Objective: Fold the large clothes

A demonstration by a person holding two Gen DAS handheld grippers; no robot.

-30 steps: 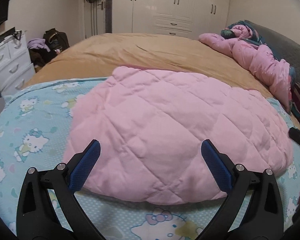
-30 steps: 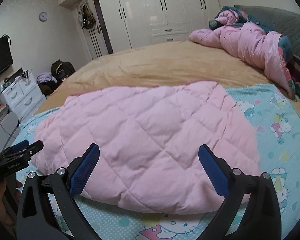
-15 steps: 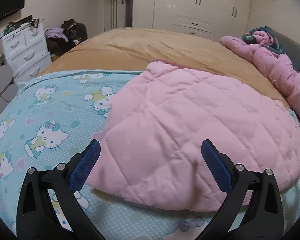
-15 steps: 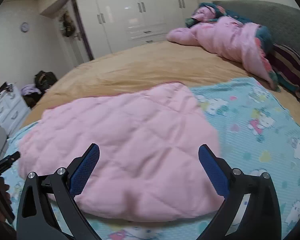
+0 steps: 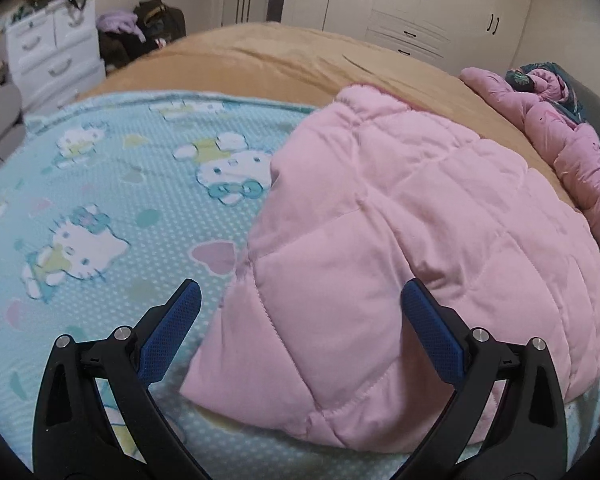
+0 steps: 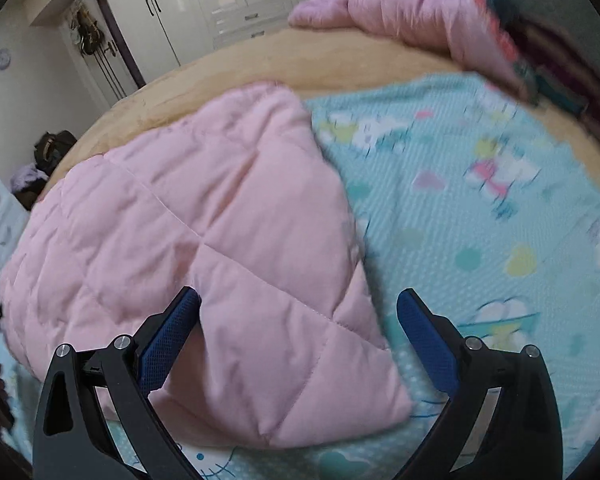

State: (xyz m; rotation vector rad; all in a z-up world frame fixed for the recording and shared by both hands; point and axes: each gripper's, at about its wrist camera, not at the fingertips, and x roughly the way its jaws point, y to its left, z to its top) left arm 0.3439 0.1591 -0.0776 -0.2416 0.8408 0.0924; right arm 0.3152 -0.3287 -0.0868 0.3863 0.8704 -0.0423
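Left wrist view, left to right: white drawer chest (image 5: 54, 54) at 10 o'clock against the wall; dark bags and clothing (image 5: 140, 32) piled on the floor beside it; cartoon-cat print sheet (image 5: 100, 200), pale blue, spread over the near part of the bed; left tool (image 5: 300, 336) at 6 o'clock, released, jaws wide apart, its blue pads straddling the near left corner of the pink quilted garment (image 5: 420, 240) without clamping it; tan blanket (image 5: 300, 56) covering the far bed toward 12 o'clock; white wardrobe (image 5: 420, 0) behind; crumpled pink bedding (image 5: 572, 136) at 2 o'clock. Right wrist view, left to right: wall clock (image 6: 2, 58) at 10 o'clock; pink quilted garment (image 6: 204, 216), lying flat on the cartoon-cat print sheet (image 6: 480, 240), filling the left and centre, its far edge reaching the tan blanket (image 6: 340, 64); right tool (image 6: 298, 340) at 6 o'clock, released, jaws spread, left pad over the garment, right pad over bare sheet, near right corner of the garment between them; crumpled pink bedding (image 6: 400, 4) at 1 o'clock, blurred.
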